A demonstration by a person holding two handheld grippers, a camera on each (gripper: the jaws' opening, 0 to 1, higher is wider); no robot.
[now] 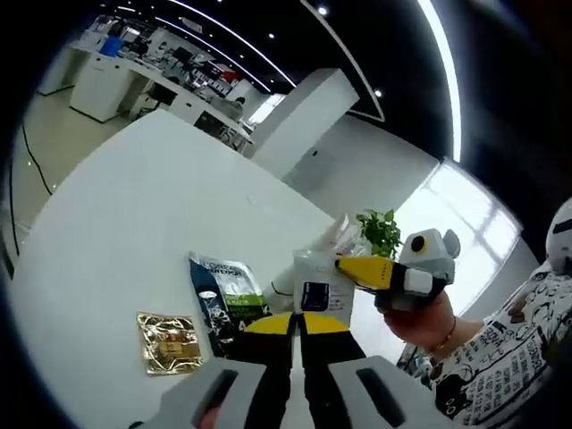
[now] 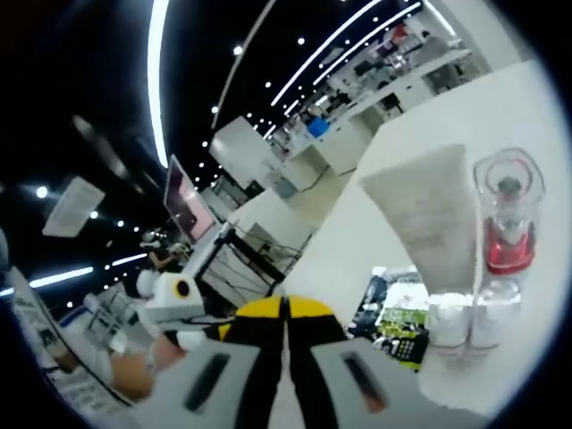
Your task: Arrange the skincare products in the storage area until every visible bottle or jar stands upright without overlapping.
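On white table [image 1: 116, 223], skincare items stood/lay clustered near far edge.
Both grippers' jaws looked closed, empty. L gripper [image 1: 296, 326] faced dark sachet [image 1: 225, 299], gold packet [image 1: 168, 341] lying flat, white tube [image 1: 320, 288] just beyond. R gripper [image 2: 284, 311] saw soft tube [image 2: 427, 241] upright beside clear red bottle [image 2: 507, 219], prob. fragile, slick; grip low on body. Open table to the side.

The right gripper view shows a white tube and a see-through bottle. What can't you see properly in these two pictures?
- Left gripper view: the white bottle is partly hidden by the right hand-held gripper and by this view's own jaws.
- Left gripper view: print on the dark packet and gold sachet is too small to read.
- Right gripper view: the white tube hides part of the clear bottle; the dark packet sits partly behind the jaws.
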